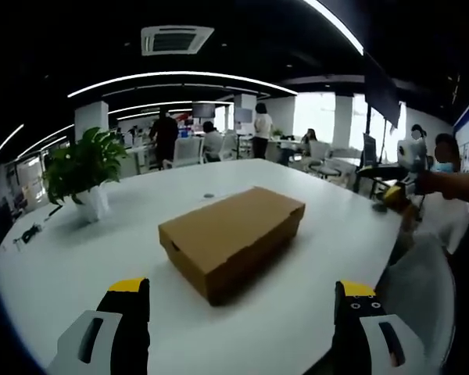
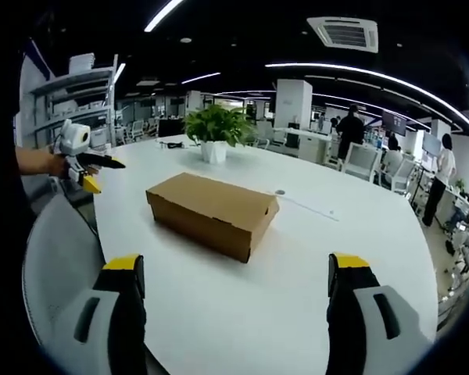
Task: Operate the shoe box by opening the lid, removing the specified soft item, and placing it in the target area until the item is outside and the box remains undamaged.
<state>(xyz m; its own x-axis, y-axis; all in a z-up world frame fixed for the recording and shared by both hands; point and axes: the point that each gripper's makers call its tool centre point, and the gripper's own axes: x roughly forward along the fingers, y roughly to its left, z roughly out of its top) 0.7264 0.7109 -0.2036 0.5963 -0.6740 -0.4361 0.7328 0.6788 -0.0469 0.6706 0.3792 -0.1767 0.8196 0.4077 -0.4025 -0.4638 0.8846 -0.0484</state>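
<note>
Zero steps done: shoe box lid closed, untouched; left gripper and right gripper near box, jaws apart, holding nothing.

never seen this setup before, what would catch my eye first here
A closed brown cardboard shoe box sits alone in the middle of the big round white table, its lid down. Behind it near the table's far edge stands a leafy green plant in a white pot. The left gripper and right gripper both hang open short of the box, yellow tips apart.
</note>
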